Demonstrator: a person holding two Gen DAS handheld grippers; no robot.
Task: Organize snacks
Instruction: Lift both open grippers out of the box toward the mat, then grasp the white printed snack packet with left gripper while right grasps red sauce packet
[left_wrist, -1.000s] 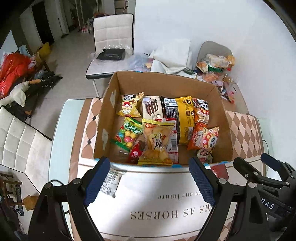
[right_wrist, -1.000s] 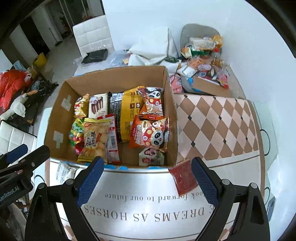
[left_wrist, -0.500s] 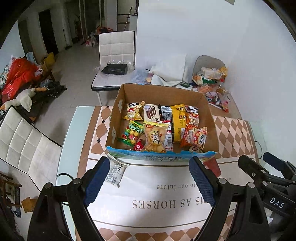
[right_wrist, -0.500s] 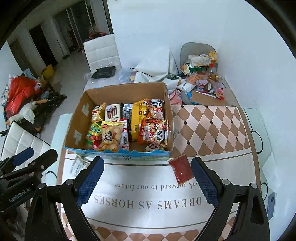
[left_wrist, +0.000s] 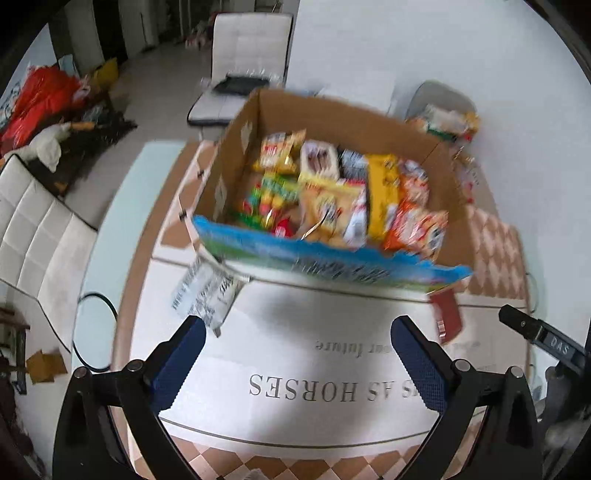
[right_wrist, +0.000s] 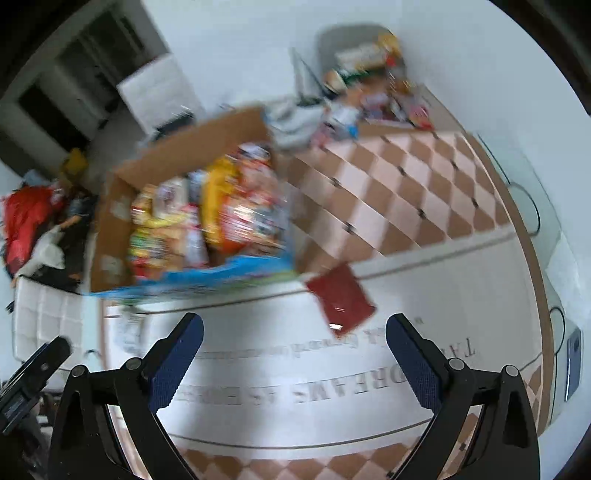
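Left wrist view has the table (left_wrist: 332, 417) filling most of the frame, white mat with printed lettering and a checkered border. Next biggest is the cardboard box (left_wrist: 325, 114) sitting on it, already stuffed with snack packets (left_wrist: 332, 206), blue printed flap facing the camera. Everything's pretty motion-blurred, so I can't read any labels.

Two strays lie outside the box on the mat: a white packet (left_wrist: 205, 291) just beside its front-left corner, and a red packet (right_wrist: 340, 297) just beside the front-right corner.

Both tools are empty with fingers wide apart: left gripper (left_wrist: 295, 362) sits over the mat near the white packet, right gripper (right_wrist: 294, 360) has the red packet ahead, slightly to its right.

My take on the step: grab the strays and drop them in the box. Both are flat and lying right on the mat, so I'd come in low and tilted, catch an edge rather than pinching from straight above, and close gently so the wrapper doesn't slip out. Let the blur settle first, line up, then go. Watch that flap, it's easy to bump the box sideways.
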